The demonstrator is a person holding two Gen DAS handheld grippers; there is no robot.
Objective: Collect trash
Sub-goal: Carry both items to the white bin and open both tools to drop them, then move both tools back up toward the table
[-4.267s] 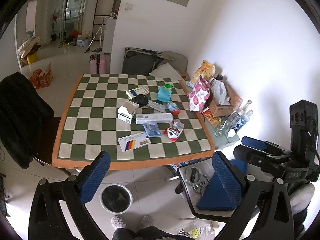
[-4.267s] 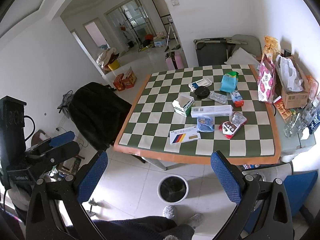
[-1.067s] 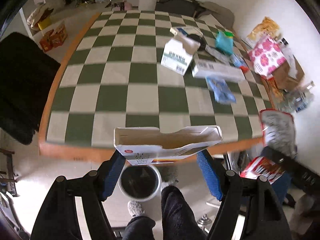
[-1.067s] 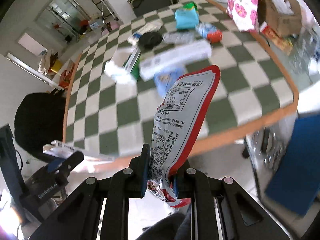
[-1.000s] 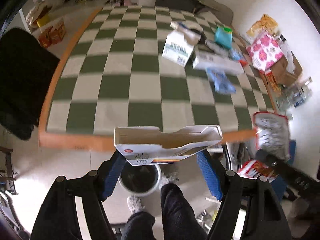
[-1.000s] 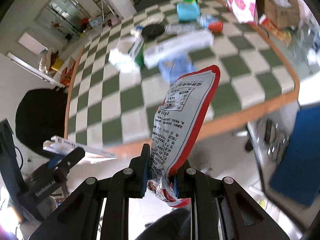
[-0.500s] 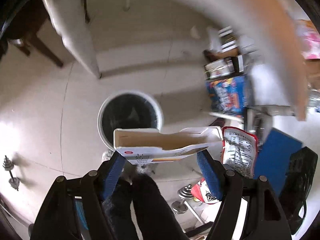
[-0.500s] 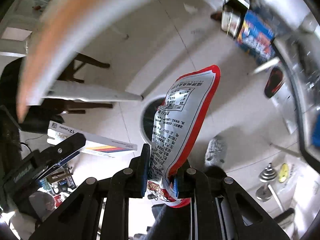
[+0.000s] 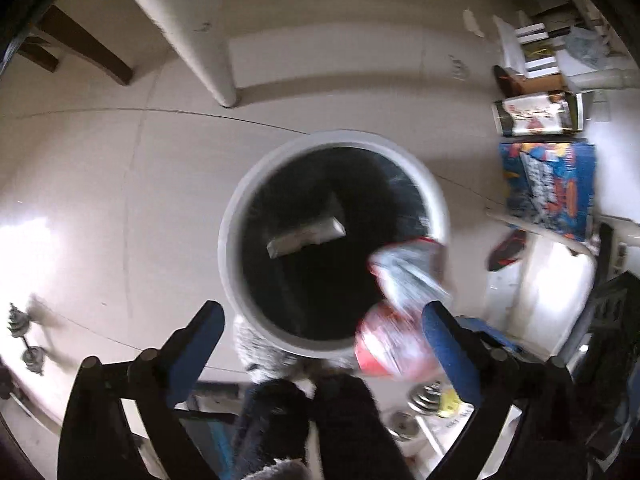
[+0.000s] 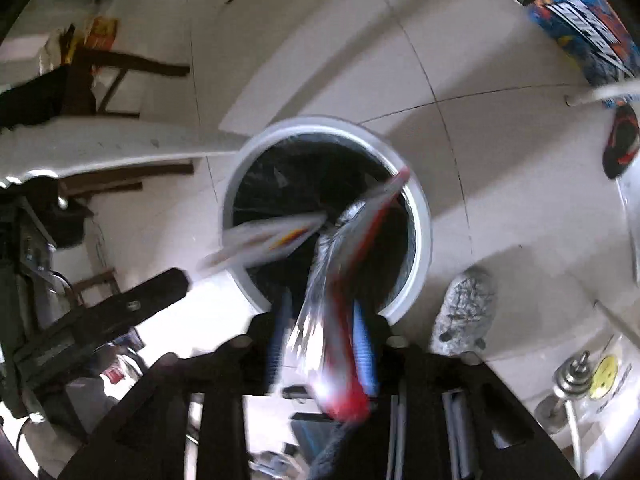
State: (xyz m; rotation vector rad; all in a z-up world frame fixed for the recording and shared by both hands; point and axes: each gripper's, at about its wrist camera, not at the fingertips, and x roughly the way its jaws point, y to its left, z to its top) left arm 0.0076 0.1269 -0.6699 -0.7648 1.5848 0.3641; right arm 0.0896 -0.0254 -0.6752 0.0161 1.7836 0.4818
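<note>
1. Bin: white rim, black liner, standing on the floor below both claws; we noted a flat carton already down inside it.
2. Left claw: jaws spread wide, nothing between them; we judged its carton delivered.
3. Right claw: blue pads set close either side of the red-and-white snack wrapper; the picture was blurred, so we could not tell whether they gripped it or had let go; the wrapper hung over the bin's near rim, its tip above the opening.
4. Progress, as we judged it: one piece binned, a second at the point of dropping; the tabletop lay out of view, so what remained there we could not count.
</note>
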